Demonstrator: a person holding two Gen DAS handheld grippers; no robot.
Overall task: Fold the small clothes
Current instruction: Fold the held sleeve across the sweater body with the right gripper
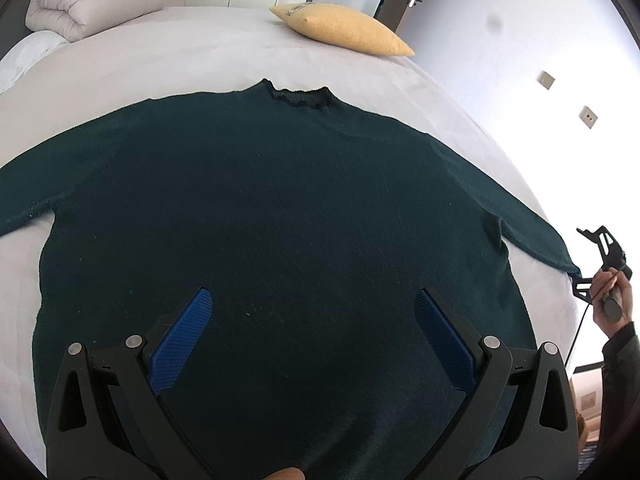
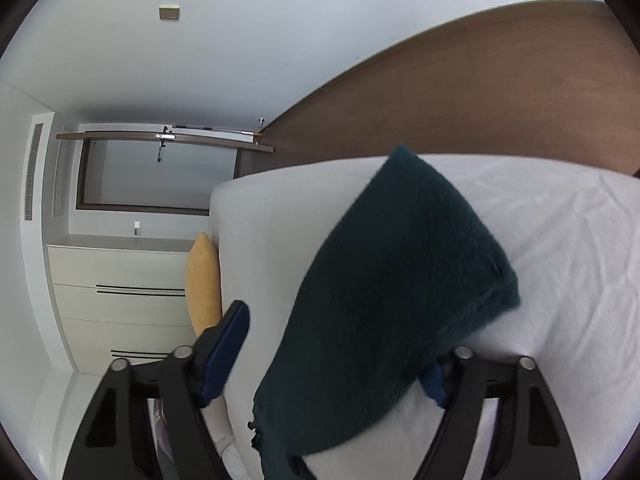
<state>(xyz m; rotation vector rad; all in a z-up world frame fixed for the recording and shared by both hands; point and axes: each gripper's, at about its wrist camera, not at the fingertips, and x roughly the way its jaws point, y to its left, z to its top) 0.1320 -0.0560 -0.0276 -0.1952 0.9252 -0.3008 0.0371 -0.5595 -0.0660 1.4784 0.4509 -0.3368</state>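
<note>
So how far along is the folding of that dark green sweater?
Barely started. Done: the dark green knitted sweater lies spread flat on the white bed sheet, both sleeves out. In hand: the right gripper is at the right sleeve cuff, which lies between its jaws, not visibly pinched. The left gripper hovers open over the hem. Left: every fold, sleeves then body.

Sweater (image 1: 280, 208): dark green matt knit; sheet (image 1: 200, 60): smooth pale cloth; gripper pads (image 1: 182, 340): blue textured plastic; headboard (image 2: 460, 92): matt brown wood.
</note>
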